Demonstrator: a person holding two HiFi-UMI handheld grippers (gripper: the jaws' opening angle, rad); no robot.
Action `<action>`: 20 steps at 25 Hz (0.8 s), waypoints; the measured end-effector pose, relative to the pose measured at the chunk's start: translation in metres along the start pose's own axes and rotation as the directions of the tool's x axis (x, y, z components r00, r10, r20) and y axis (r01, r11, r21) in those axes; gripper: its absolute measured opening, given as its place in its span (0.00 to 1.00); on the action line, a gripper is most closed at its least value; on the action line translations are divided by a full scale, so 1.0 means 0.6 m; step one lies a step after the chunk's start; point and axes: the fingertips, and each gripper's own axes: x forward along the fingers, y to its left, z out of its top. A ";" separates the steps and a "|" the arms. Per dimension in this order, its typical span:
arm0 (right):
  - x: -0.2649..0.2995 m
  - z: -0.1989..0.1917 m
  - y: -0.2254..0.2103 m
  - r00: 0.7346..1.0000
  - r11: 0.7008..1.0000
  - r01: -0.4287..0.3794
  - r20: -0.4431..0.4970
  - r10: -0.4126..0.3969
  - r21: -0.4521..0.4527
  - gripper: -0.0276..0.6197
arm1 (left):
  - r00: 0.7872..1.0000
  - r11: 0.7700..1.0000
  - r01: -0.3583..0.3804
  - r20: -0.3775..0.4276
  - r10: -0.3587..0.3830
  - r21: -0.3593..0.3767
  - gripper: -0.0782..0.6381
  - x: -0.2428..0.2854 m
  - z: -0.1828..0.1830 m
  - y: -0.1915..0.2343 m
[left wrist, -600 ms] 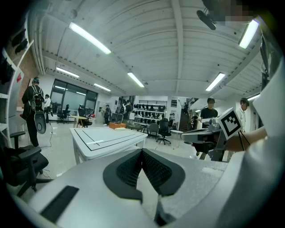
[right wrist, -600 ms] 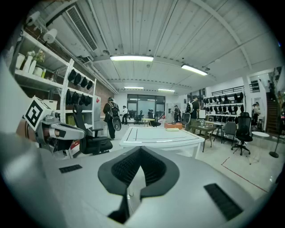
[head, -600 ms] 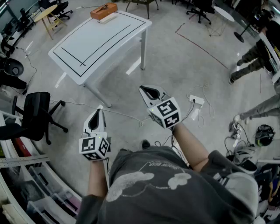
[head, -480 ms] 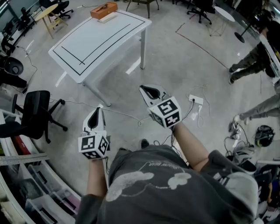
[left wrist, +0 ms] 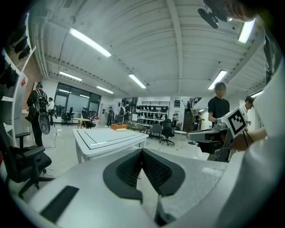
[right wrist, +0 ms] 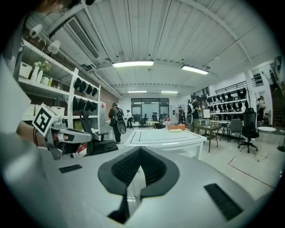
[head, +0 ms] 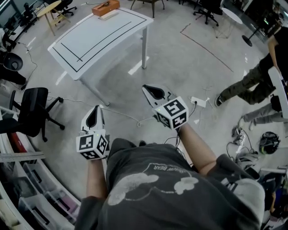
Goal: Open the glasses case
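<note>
An orange-brown case [head: 106, 5] lies at the far end of a white table [head: 96, 38], with a flat pale object [head: 108, 13] beside it. The case [left wrist: 119, 126] shows small and distant in the left gripper view, and likewise [right wrist: 176, 126] in the right gripper view. Both grippers hang in the air well short of the table, over the floor. My left gripper [head: 95, 109] is shut with nothing in it, its pads meeting [left wrist: 142, 153]. My right gripper [head: 146, 88] is shut and empty too [right wrist: 140, 151]. Both point toward the table.
A black office chair [head: 31, 112] stands at the left near storage shelves [head: 27, 193]. Cables and a power strip [head: 198, 101] lie on the floor to the right. A person's legs [head: 243, 85] are at the right. More chairs and desks stand at the back.
The table and case sit a little higher and further left in the head view. The person at the right has stepped leftward. Both grippers stay shut and empty.
</note>
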 end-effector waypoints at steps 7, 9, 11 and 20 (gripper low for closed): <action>0.018 -0.012 -0.038 1.000 0.999 0.013 0.007 -0.014 0.047 0.04 | 0.999 0.999 -0.029 -0.032 0.028 -0.033 0.11 0.030 -0.002 0.029; 0.030 -0.019 -0.058 1.000 0.998 0.030 0.003 -0.030 0.061 0.04 | 0.999 0.999 -0.024 -0.042 0.023 -0.036 0.11 0.055 -0.002 0.034; 0.047 -0.025 -0.078 0.999 0.996 0.044 0.001 -0.044 0.084 0.04 | 0.999 0.999 -0.011 -0.050 0.009 -0.036 0.11 0.084 -0.003 0.040; 0.180 -0.023 -0.214 0.993 0.990 0.112 -0.039 -0.109 0.081 0.04 | 0.997 0.998 0.064 -0.047 -0.065 -0.029 0.11 0.299 0.034 0.100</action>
